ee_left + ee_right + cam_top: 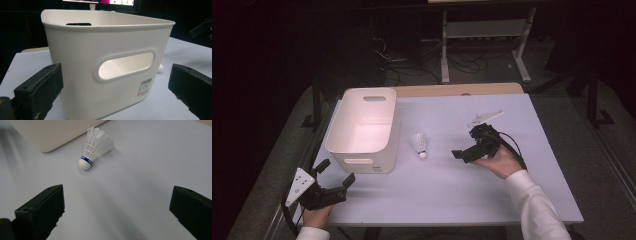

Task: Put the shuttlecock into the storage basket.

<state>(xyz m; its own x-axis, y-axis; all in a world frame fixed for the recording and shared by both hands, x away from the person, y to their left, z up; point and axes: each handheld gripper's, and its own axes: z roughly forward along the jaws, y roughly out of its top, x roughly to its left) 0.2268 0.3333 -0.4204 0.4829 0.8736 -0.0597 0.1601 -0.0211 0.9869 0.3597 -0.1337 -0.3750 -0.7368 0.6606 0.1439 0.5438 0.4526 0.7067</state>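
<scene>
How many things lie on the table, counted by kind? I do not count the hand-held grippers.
White bin: 1
Shuttlecock: 1
Total: 2

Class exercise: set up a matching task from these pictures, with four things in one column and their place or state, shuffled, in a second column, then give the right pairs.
Things:
1. shuttlecock
2. white bin
3. left gripper
4. right gripper

Places or states:
A. open, at the near left table edge
B. empty, handle cutout in its end wall
C. open, right of the shuttlecock
D. lying on its side beside the bin

Pairs: 1-D, 2-B, 3-A, 4-C
</scene>
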